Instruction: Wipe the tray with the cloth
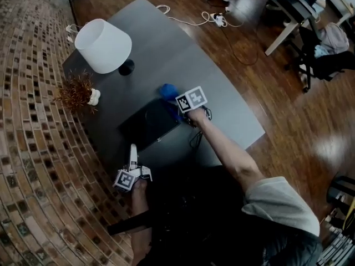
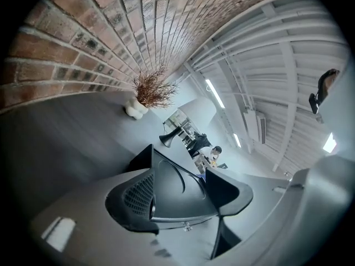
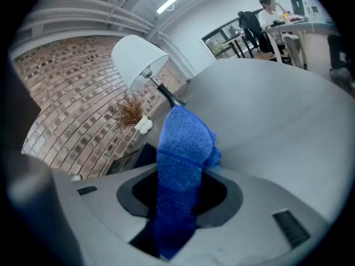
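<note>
Nearest, the left gripper (image 1: 132, 150), rolled on its side, has its jaws spread around the near edge of the black tray (image 1: 147, 127), which lies flat on the grey tabletop (image 1: 222, 104). Beyond, at the tray's far corner, the right gripper (image 3: 178, 198) pinches the blue cloth (image 3: 183, 143), a folded bunch sticking out past its jaws. Farther off stand a dried plant (image 1: 76, 91) and a white-shaded lamp (image 1: 104, 46).

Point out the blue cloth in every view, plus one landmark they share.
Head view: cloth at centre, by the tray's far edge.
Left gripper view: barely a blue speck, centre, past the tray.
Right gripper view: lower centre, pinched between the fingers.
Shared landmark: the white lamp.
</note>
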Demonstrator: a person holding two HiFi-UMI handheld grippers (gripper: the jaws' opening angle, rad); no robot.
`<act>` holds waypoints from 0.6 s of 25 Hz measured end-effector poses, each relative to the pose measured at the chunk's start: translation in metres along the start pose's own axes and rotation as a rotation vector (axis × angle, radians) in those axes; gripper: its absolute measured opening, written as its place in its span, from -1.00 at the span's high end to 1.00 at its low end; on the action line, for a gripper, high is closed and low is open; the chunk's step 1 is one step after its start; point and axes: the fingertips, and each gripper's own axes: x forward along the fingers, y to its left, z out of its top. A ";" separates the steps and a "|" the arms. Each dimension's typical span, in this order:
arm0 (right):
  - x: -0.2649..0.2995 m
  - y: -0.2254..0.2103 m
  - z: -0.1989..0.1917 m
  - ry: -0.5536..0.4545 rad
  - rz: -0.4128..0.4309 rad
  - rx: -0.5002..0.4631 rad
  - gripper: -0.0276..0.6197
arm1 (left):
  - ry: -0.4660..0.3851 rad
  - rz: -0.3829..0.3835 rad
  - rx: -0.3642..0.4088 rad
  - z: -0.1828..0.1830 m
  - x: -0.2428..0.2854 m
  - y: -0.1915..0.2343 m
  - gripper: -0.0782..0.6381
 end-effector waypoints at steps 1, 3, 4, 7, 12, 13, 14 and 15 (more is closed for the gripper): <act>-0.010 0.003 -0.014 0.008 0.018 0.027 0.43 | -0.011 0.000 -0.002 0.002 0.001 0.000 0.03; -0.030 0.012 -0.045 0.023 0.066 0.085 0.43 | -0.033 -0.005 -0.008 0.006 0.002 -0.001 0.03; -0.040 0.017 -0.062 0.040 0.091 0.111 0.43 | -0.039 -0.004 -0.014 0.006 0.001 -0.001 0.03; -0.067 0.029 -0.104 0.132 0.162 0.127 0.43 | -0.019 0.005 -0.032 0.002 -0.006 0.001 0.03; -0.081 0.015 -0.027 0.009 0.051 -0.095 0.43 | -0.011 0.122 -0.132 -0.017 -0.045 0.005 0.03; -0.074 0.018 0.003 -0.037 0.026 -0.166 0.43 | 0.005 0.119 -0.164 -0.026 -0.049 0.003 0.03; -0.063 0.023 0.032 -0.074 0.006 -0.240 0.43 | 0.027 0.108 -0.197 -0.037 -0.049 -0.001 0.03; -0.048 0.030 0.058 -0.095 -0.008 -0.313 0.43 | 0.050 0.099 -0.229 -0.047 -0.047 -0.003 0.03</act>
